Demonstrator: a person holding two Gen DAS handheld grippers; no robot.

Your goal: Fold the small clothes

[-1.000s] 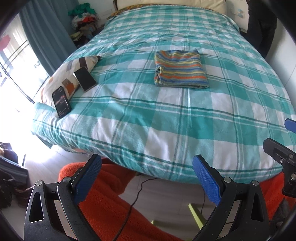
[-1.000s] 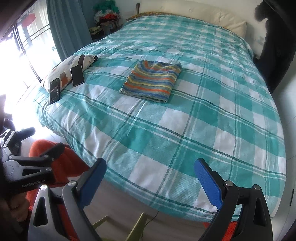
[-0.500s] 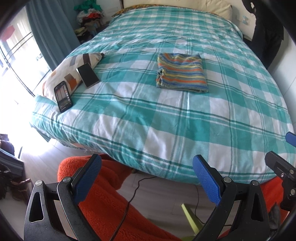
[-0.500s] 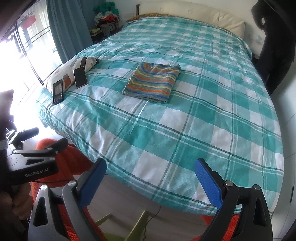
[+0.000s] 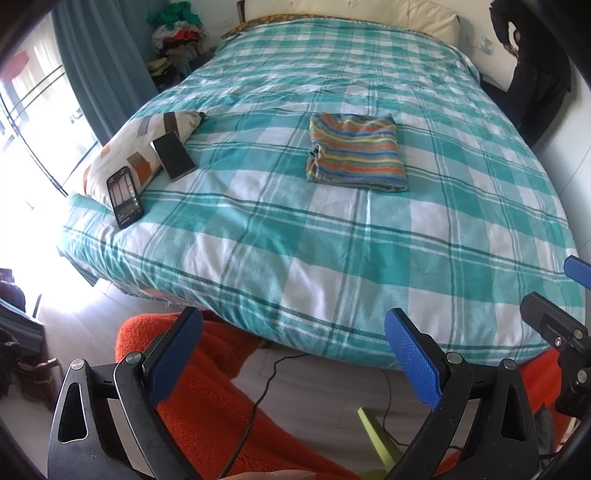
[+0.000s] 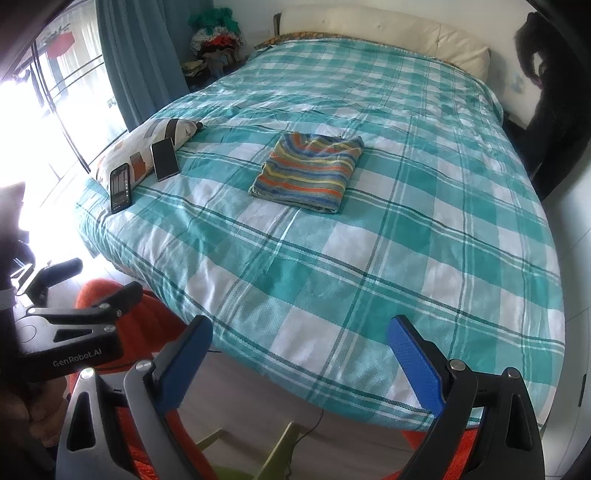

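Two tools hang off the foot of the bed, nearest the cameras: the left tool [image 5: 293, 354] and the right tool [image 6: 303, 354], each with its blue pads spread wide apart and nothing between them. Below them lie an orange fleece [image 5: 207, 402], a thin black cable [image 5: 266, 384] on the floor and one yellow-green leg of some furniture [image 5: 376, 432].

Beyond that comes the bed [image 5: 295, 258], under a teal and white checked cover. One striped garment [image 5: 356, 153] sits near the middle of it, well apart from both tools, already squared into a neat rectangle; judging by that, the folding looks finished or very nearly so.

To the left, near the bed's edge, one patterned pillow [image 5: 136, 147] carries two phones [image 5: 173, 155], both leaning on its slope. At the far end one pale headboard cushion [image 6: 388, 33] and a heap of clothes [image 6: 216, 40] in the corner.

The risks: a reach across the soft cover could drag it and loosen the fold, and any tug on the cover might send the phones sliding towards the floor. The cable could also snag a foot.
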